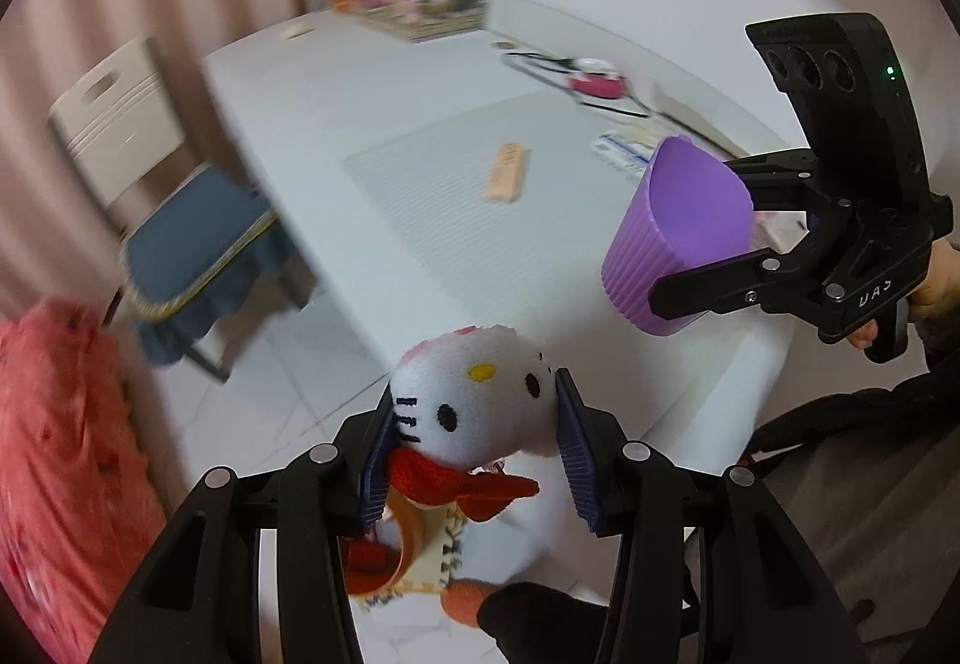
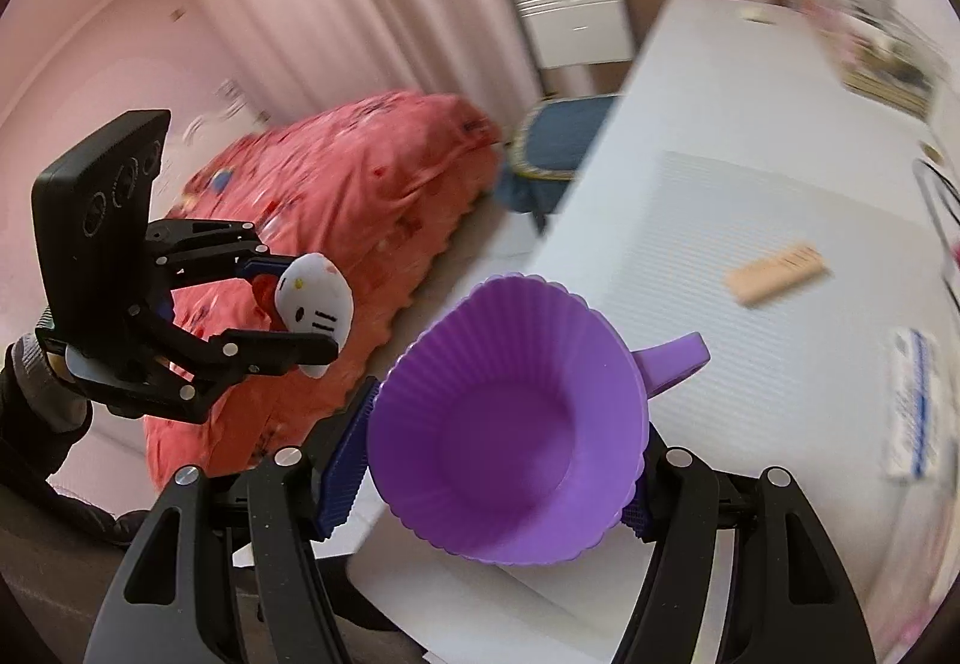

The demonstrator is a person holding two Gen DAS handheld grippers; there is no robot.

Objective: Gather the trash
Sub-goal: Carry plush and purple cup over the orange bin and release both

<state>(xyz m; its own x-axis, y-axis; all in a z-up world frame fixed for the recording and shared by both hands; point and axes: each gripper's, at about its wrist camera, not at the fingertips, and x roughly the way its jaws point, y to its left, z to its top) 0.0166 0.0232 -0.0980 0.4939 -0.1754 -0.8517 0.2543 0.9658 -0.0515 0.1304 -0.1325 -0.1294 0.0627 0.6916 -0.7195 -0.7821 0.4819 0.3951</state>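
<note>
Purple silicone cup (image 2: 510, 436) empty, clamped in right gripper (image 2: 486, 460), above white table (image 2: 750, 196)

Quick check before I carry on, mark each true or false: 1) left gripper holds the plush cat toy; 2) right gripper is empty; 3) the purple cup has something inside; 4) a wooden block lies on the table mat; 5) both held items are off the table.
1) True: the left gripper is clamped on the plush cat toy by its head.
2) False: the right gripper grips the purple cup.
3) False: the cup's inside shows empty.
4) True: the wooden block lies on the ribbed mat.
5) True: both are held up in the air, off the table.
</note>
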